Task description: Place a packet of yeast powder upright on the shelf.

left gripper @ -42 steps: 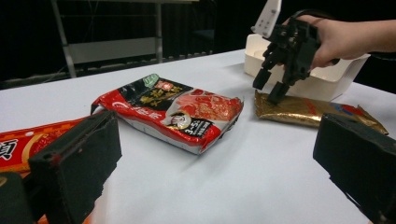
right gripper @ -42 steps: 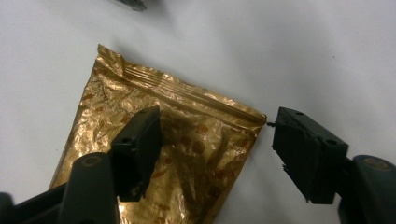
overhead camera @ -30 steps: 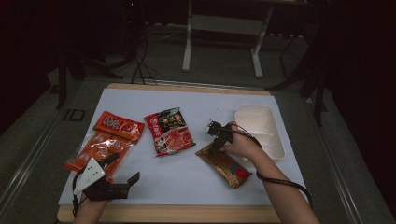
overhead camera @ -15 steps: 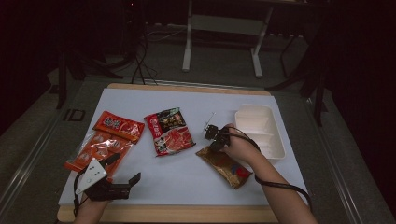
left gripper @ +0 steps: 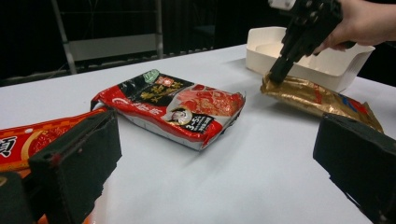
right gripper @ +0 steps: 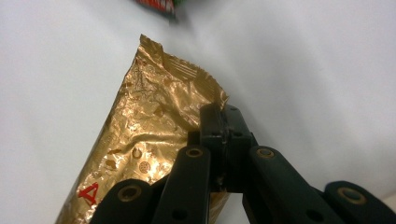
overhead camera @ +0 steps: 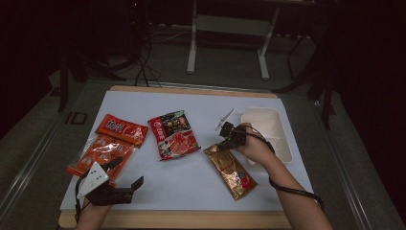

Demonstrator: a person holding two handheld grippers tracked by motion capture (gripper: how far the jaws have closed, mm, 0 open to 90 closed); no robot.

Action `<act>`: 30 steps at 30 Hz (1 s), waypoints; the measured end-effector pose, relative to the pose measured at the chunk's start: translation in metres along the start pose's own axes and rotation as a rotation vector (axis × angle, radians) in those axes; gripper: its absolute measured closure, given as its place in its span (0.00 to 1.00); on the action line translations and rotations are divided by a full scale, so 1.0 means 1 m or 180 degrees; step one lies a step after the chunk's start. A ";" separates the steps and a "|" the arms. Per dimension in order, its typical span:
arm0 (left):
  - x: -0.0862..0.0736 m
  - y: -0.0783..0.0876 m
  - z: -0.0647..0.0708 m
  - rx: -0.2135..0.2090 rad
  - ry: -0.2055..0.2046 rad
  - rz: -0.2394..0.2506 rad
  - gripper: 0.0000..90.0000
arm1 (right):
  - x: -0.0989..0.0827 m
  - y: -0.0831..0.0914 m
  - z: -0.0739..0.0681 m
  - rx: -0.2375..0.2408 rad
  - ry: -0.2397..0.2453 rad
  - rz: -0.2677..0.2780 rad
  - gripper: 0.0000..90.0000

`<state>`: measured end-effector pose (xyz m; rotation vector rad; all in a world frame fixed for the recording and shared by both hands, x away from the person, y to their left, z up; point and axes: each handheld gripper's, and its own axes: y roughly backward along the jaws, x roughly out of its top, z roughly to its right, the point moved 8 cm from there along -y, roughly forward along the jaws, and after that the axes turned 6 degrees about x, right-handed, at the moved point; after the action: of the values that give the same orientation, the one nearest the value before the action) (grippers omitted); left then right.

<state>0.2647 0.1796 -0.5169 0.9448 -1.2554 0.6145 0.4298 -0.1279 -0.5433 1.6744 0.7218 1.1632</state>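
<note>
A gold foil packet (overhead camera: 230,165) lies on the white table (overhead camera: 191,187) beside a white tray (overhead camera: 268,134). The right gripper (right gripper: 223,140), jaws pressed together, pinches the packet's upper corner, the person's right hand (overhead camera: 253,143) angling it downward. The left gripper (overhead camera: 125,178) rests near the table's front edge, jaws wide apart. Its view faces a red-and-black snack packet (left gripper: 175,107).

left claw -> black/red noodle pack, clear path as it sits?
Probably yes. The left claw is open near the table's front edge, and bare white table lies between it and the black and red pack. The right claw is shut on the gold packet, off to the side.
</note>
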 end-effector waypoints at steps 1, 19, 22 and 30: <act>0.000 0.000 0.000 -0.0006 0.0004 0.0003 0.02 | 0.000 0.003 0.000 -0.0015 0.0013 0.0006 1.00; -0.002 -0.002 0.001 -0.0034 0.0013 -0.0009 0.02 | -0.001 0.057 -0.024 0.0011 0.0145 0.0544 1.00; -0.003 -0.003 0.001 -0.0034 0.0012 -0.0026 0.02 | -0.002 0.071 -0.030 0.0026 0.0171 0.0642 1.00; -0.003 -0.003 0.002 -0.0042 0.0004 -0.0031 0.02 | -0.001 0.092 -0.038 0.0071 0.0239 0.0849 1.00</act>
<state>0.2654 0.1765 -0.5208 0.9390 -1.2517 0.5984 0.3901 -0.1503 -0.4544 1.7927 0.5703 1.4143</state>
